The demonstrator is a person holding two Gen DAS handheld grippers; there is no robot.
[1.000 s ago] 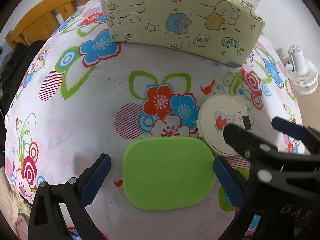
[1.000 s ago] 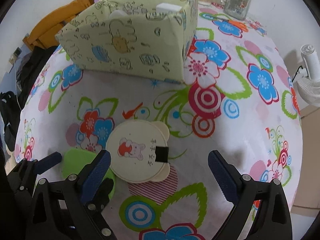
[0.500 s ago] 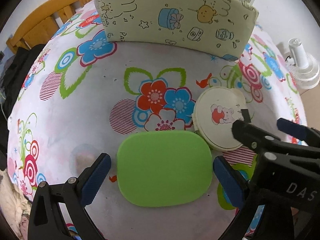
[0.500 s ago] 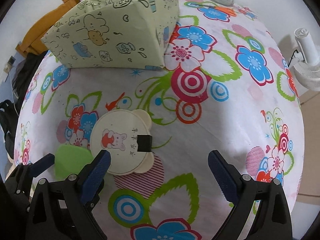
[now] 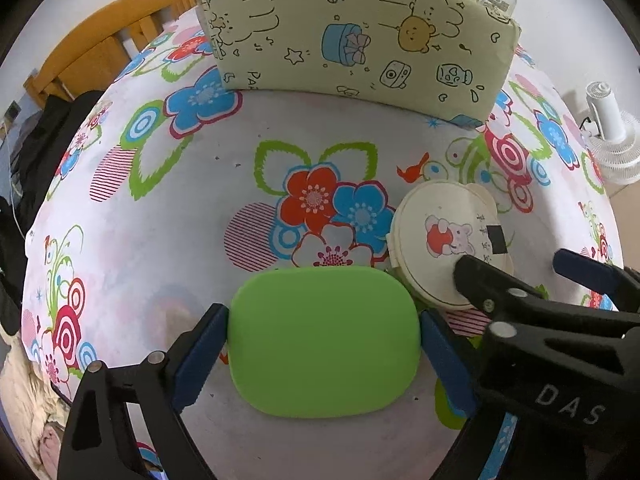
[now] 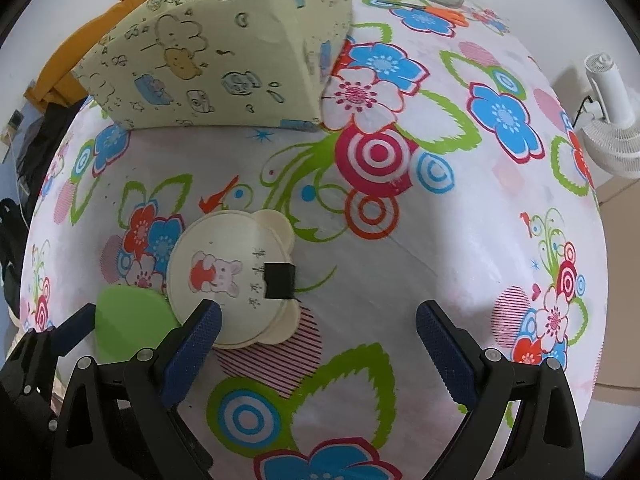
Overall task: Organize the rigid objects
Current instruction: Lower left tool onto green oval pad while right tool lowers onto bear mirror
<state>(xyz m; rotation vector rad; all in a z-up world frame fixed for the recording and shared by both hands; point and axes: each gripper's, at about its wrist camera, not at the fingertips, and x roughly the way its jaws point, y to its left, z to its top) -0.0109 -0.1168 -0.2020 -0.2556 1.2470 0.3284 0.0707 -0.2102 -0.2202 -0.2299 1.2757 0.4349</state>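
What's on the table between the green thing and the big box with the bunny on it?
Nothing stands there. In the left wrist view, only flowered tablecloth lies between the green pad and the bunny box. The round bear case sits off to the right.

A flowered tablecloth is covering the table in a plain, evenly lit room.
A wooden chair is standing at the far left edge, with dark clothing hanging beside it. A white fan is sitting low on the right, against a pale wall. A tan floor is showing below the fan.
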